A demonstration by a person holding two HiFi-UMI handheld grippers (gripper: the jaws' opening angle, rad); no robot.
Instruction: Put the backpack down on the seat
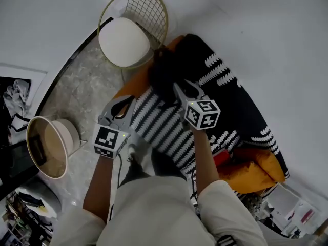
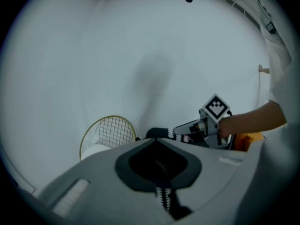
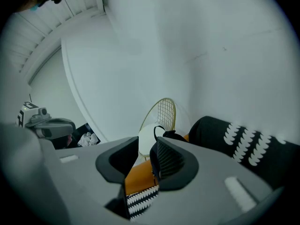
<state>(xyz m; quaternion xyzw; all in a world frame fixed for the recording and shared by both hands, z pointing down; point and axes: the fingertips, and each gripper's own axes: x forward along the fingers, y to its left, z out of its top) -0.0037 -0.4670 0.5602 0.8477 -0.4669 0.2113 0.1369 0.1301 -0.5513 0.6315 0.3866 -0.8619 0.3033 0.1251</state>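
Black and slumped, the backpack (image 1: 165, 72) already lies on the sofa's orange cushion (image 1: 134, 83), just beside the wire chair (image 1: 146, 6). By my reading the set-down is done and only drawing back is left. The right hand-held gripper (image 3: 146, 148) is released, its jaws apart with nothing gripped and the bag just beyond one jaw. The left hand-held gripper (image 2: 156, 143) hangs over the striped blanket (image 1: 164, 124), tips drawn together on nothing. On the floor, a round tub (image 1: 32, 137) shows a bare tan inside.
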